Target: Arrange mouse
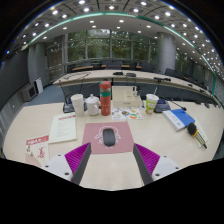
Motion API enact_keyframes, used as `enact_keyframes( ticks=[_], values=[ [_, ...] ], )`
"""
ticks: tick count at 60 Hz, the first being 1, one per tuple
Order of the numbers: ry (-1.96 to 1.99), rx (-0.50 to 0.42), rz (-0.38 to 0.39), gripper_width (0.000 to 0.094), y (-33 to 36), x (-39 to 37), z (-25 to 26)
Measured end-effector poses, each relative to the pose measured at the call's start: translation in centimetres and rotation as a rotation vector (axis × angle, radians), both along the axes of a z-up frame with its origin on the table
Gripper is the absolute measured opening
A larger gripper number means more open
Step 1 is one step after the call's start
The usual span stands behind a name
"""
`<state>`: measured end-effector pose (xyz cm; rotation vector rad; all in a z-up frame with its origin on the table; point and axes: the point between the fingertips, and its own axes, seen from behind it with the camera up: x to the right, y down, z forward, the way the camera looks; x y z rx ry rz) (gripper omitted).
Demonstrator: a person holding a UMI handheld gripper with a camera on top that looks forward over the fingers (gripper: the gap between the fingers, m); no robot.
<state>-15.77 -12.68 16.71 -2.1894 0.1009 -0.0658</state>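
A dark grey mouse lies on a pink mouse mat on the pale table, just ahead of my fingers and centred between them. My gripper is open and empty, its magenta pads spread wide at either side, short of the mat's near edge. The mouse rests on the mat by itself; neither finger touches it.
Behind the mat stand a red-and-green canister, white cups and a green-banded cup. Papers and a red-printed leaflet lie at the left. A blue notebook and a dark tool lie at the right.
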Motion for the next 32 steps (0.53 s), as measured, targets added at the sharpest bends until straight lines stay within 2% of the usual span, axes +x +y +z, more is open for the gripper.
enact_keyframes(
  ticks=[16, 32],
  values=[
    [-0.028, 0.034, 0.010, 0.0857, -9.7, -1.3, 3.6],
    [-0.050, 0.089, 0.023, 0.0856, -13.5, -2.0, 6.4]
  ],
)
